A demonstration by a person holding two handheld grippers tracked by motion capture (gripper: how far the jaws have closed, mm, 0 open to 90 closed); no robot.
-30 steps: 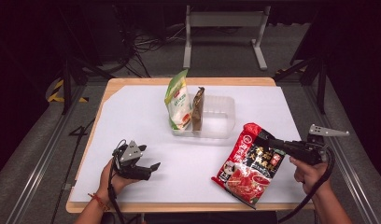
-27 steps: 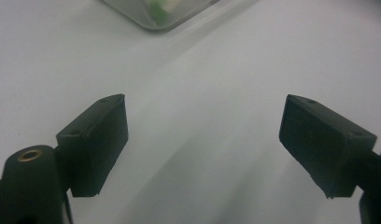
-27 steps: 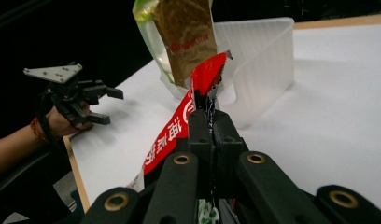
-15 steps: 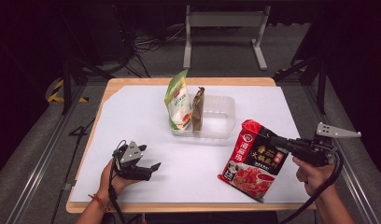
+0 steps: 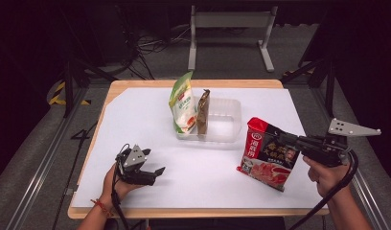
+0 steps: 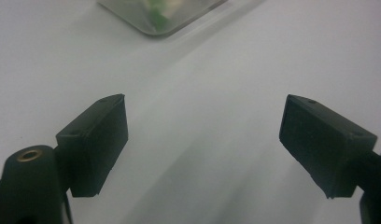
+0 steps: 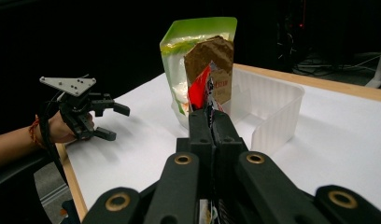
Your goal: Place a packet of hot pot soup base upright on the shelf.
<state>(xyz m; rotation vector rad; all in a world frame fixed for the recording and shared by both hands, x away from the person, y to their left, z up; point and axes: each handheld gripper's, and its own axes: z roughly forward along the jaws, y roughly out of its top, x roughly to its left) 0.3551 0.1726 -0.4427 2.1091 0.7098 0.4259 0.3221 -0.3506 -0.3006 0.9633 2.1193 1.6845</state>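
R tool [image 5: 285,140] nearest, at R edge of surface [image 5: 136,110]: jaws clamped on upper edge of red pouch [image 5: 269,154], pouch hanging tilted, low corner at or just off the white sheet – can't tell which. Pouch: flat, glossy red, food photo on lower half, dark band w/ pale lettering mid, soft and floppy; in right gripper view its thin red edge [image 7: 199,88] sticks up between the shut jaws.

L tool [image 5: 150,173] near front-L, jaws apart, nothing btwn them, low over bare sheet; idle.

Step in hand (judged): carry phase, pouch lifted for transfer to clear bin [image 5: 227,117] mid-surface. Bin already has green pouch [image 5: 181,103] and brown pouch [image 5: 202,111] standing at its L end; R part free.

Next move calls for: swing pouch over bin's near wall, keep it upright, lower beside brown pouch, then release. Risk: floppy bottom catching rim.
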